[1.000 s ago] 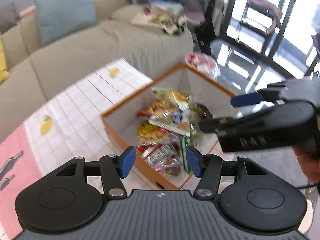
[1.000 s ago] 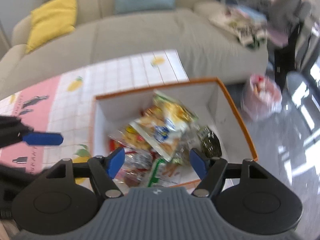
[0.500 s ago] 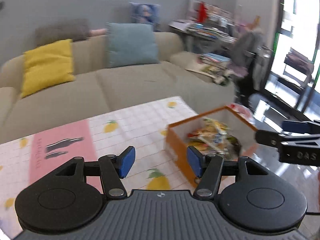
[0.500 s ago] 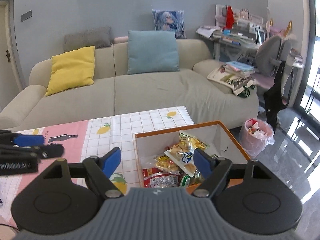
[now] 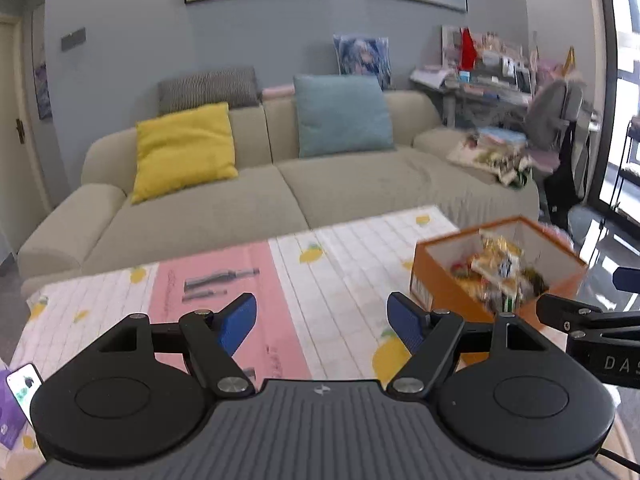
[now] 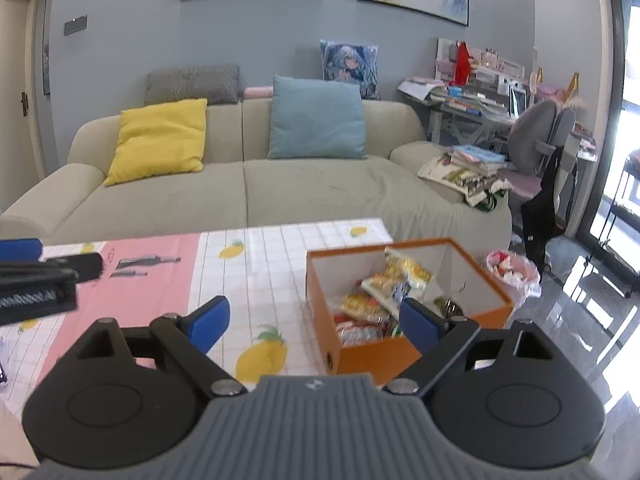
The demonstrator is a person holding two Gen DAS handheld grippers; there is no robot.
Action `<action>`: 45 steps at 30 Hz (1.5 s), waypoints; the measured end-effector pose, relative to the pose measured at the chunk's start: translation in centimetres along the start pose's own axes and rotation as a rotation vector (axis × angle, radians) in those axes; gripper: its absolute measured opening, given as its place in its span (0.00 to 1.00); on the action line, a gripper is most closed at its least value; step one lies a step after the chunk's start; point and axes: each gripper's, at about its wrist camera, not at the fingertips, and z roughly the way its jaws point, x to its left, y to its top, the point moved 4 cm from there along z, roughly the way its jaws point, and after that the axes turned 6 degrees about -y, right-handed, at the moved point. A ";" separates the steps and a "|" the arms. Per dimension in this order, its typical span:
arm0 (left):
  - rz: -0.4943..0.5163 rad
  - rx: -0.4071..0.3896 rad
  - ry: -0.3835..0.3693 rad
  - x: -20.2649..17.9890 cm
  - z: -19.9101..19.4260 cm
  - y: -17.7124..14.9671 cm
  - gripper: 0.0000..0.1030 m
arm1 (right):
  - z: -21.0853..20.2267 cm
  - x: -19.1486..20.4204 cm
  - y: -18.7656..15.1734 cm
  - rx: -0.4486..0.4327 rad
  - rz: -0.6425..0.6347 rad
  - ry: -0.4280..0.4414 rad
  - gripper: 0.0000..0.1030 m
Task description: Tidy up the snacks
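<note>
Holding above the table (image 6: 280, 256), both tongs carry nothing. The left gripper (image 5: 322, 322) has its jaws opening, with only bare tablecloth showing between the 2 blue pads (image 5: 238, 322). The right gripper (image 6: 314, 322) likewise has its jaws opening; the near corner of the box (image 6: 360, 354) shows between them in its view, but the pads press on nothing.

The snacks (image 6: 384, 292) lie heaped inside the orange box, which sits at the table's right end, ahead and to the right of the left tongs and just ahead of the right ones. The packets are piled loosely, 1 yellow bag (image 5: 496, 258) on top; individual labels are too blurred to read.

Assessment: no packet is visible outside the box on the cloth, so the task appears finished or close to it. Both tongs stand released and clear of the box, consistent with nothing left to carry. A phone (image 5: 24, 388) lies at the table edge, left of the left tongs.
</note>
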 end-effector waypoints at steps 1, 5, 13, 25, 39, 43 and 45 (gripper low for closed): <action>0.002 0.003 0.003 -0.1 0.1 -0.4 0.85 | 0.2 0.1 -0.5 0.015 0.000 -0.004 0.87; 0.000 0.042 0.019 -0.1 1.2 -1.9 0.85 | 1.3 0.0 -2.0 0.077 0.025 -0.008 0.87; -0.004 0.148 0.019 -0.3 2.8 -4.4 0.85 | 3.0 0.0 -3.5 0.121 0.037 -0.033 0.90; -0.021 0.202 0.011 -0.1 2.9 -5.0 0.85 | 3.3 0.1 -3.9 0.125 0.036 -0.025 0.93; -0.038 0.206 0.007 0.3 2.9 -4.8 0.85 | 3.0 0.3 -3.7 0.103 0.027 -0.028 0.94; -0.037 0.209 0.007 0.2 2.9 -4.8 0.85 | 3.1 0.3 -3.8 0.110 0.027 -0.025 0.94; -0.038 0.209 0.006 0.2 2.9 -4.8 0.85 | 3.1 0.3 -3.8 0.111 0.028 -0.025 0.94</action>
